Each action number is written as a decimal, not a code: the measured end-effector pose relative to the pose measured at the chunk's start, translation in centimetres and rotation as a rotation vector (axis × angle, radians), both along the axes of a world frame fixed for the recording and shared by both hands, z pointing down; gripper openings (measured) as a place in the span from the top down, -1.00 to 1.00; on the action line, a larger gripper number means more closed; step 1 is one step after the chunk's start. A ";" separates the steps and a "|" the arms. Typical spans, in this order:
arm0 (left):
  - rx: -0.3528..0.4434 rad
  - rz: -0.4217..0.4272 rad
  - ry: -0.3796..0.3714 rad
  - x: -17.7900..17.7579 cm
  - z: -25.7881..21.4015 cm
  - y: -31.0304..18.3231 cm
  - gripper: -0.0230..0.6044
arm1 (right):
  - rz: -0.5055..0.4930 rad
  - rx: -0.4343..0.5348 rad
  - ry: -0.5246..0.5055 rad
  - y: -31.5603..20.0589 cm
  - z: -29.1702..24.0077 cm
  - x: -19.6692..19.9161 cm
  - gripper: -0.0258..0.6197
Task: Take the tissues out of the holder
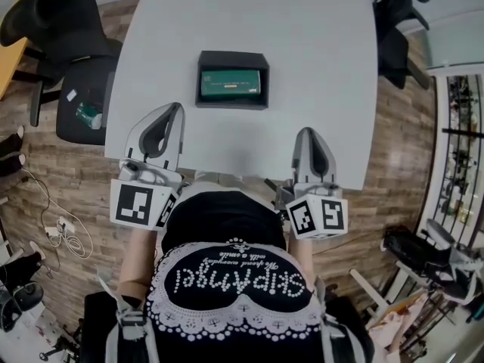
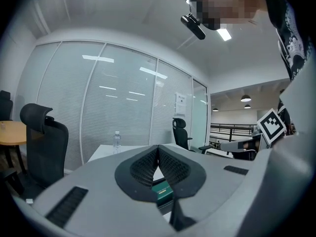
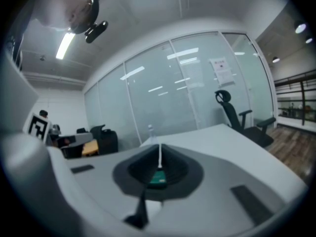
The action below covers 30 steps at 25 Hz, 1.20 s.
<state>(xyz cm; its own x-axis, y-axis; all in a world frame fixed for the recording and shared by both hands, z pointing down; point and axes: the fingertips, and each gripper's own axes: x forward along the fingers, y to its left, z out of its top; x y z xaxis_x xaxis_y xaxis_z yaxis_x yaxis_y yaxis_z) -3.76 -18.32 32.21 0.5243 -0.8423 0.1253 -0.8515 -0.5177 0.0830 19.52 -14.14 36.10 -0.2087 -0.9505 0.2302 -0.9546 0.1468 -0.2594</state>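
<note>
- Writing: the green tissue pack (image 1: 230,83) has a pale label, too small to read. The person's black top (image 1: 227,278) seems to read "SKIPAngel" in studs, upside down to the camera.
- Count: one black holder (image 1: 232,57), one pack in it, one water bottle (image 2: 116,139), two grippers.
- The holder sits mid-table (image 1: 318,59), well ahead of both grippers, with the pack lying flat inside.
- Left gripper (image 1: 172,113): over the near table edge, jaws closed tight, nothing in them.
- Right gripper (image 1: 308,136): level with it, pointing forward, jaws together with just a hairline between, empty too.
</note>
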 end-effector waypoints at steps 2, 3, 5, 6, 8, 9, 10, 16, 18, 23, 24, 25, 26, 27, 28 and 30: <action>0.005 0.008 -0.034 0.1 0.0 -0.3 0.86 | 0.003 -0.001 -0.001 0.0 0.0 0.2 0.81; 0.006 0.009 -0.056 0.1 0.0 -0.5 0.86 | 0.004 -0.001 -0.002 0.0 0.0 0.3 0.81; 0.000 0.017 -0.100 0.1 0.2 -1.2 0.86 | 0.008 -0.004 -0.004 -0.1 0.2 0.6 0.81; -0.002 0.027 -0.116 0.1 0.3 -1.7 0.86 | 0.010 -0.006 -0.004 -0.1 0.3 0.7 0.81; -0.009 0.057 -0.138 0.4 0.8 -2.5 0.85 | 0.014 -0.013 -0.004 -0.1 0.5 0.9 0.81; -0.024 0.072 -0.151 0.5 1.2 -2.8 0.85 | 0.016 -0.016 -0.004 -0.1 0.6 0.9 0.81; -0.045 0.091 -0.168 0.7 1.7 -3.0 0.85 | 0.019 -0.018 -0.004 0.0 0.7 1.0 0.81; -0.088 0.294 -0.252 3.1 3.8 -4.0 0.40 | 0.035 -0.032 -0.006 -0.2 0.9 1.4 0.81; -0.096 0.359 -0.305 3.8 4.7 -4.1 0.32 | 0.039 -0.037 -0.007 -0.4 1.0 1.4 0.81; -0.177 0.549 -0.399 5.4 8.1 -4.8 0.12 | 0.051 -0.060 -0.009 -0.9 1.7 1.5 0.81; -0.194 0.583 -0.404 5.7 8.7 -5.0 0.11 | 0.053 -0.066 -0.010 -1.0 1.8 1.5 0.81; -0.209 0.614 -0.410 6.0 9.2 -5.2 0.11 | 0.056 -0.073 -0.011 -1.0 2.0 1.6 0.81; -0.220 0.638 -0.418 6.2 9.8 -5.4 0.10 | 0.060 -0.080 -0.012 -1.1 2.2 1.6 0.81; -0.228 0.657 -0.428 6.5 10.3 -5.7 0.08 | 0.064 -0.086 -0.014 -1.2 2.3 1.7 0.81; -0.236 0.673 -0.437 6.7 10.9 -6.0 0.06 | 0.067 -0.091 -0.015 -1.3 2.5 1.7 0.81; -0.257 0.704 -0.457 7.1 12.0 -6.4 0.03 | 0.075 -0.101 -0.016 -1.5 2.7 1.8 0.81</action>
<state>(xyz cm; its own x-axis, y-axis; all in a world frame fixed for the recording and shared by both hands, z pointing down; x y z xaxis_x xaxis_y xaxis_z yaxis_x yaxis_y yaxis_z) 3.38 -24.76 44.19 0.7640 -0.2587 0.5911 -0.3196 -0.9476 -0.0017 21.36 -15.68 38.79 -0.1421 -0.9358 0.3227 -0.9575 0.0473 -0.2844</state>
